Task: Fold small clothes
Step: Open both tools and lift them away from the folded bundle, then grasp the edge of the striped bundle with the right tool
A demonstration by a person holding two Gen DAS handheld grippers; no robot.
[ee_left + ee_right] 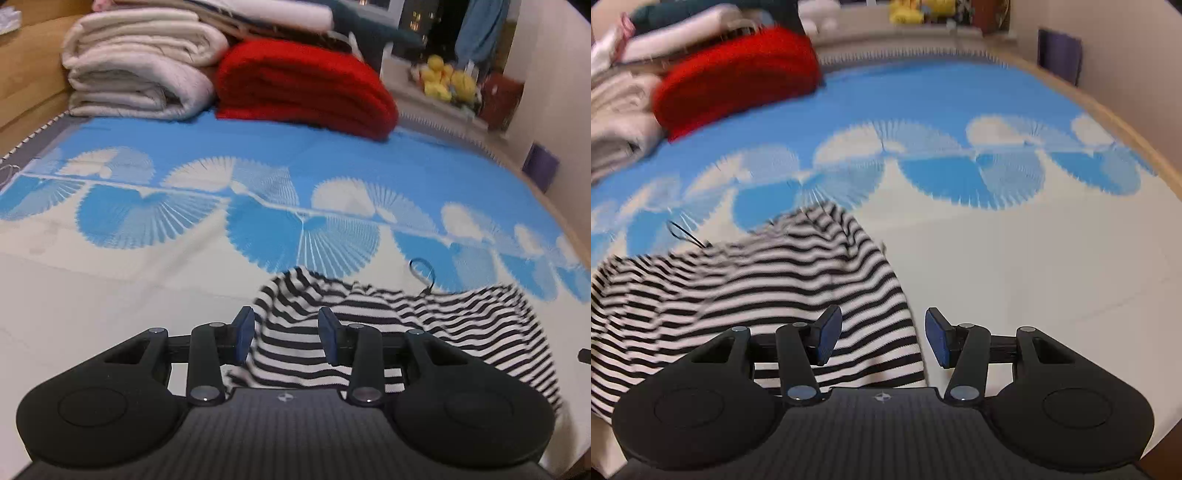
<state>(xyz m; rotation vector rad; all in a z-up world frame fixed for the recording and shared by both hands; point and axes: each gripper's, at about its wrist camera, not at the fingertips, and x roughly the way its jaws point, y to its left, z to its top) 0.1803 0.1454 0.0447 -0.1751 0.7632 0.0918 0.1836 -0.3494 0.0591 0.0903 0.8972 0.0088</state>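
left claw (286, 334): jaws apart, blue pads clear of the cloth on both sides; striped fabric seen through the gap, lying below, not pinched.
striped garment (369, 325): small black-and-white top, spread rumpled on the near, pale part of the bed cover; near edge running under both claws; a thin dark loop (421, 271) poking out at its far edge.
bed cover (184, 206): blue and cream fan pattern, bare to the left and right of the garment.
far left: folded cream blankets (140, 66) stacked against the headboard side; folded red blanket (306, 85) just right of them, well apart from the garment.
right claw (882, 339): jaws parted a little wider than the left, nothing between the pads; garment's right edge (908, 332) passing below the gap, bare cover beyond it to the right.
step in hand: likely between grasps, both claws empty above the near hem; garment not yet folded flat, so early in the task.
next move calls for: lowering both claws onto the near edge, one at each side, pinching a single layer, then carrying it toward the far edge evenly.
caution: blur in both views, exact hem line hard to place.
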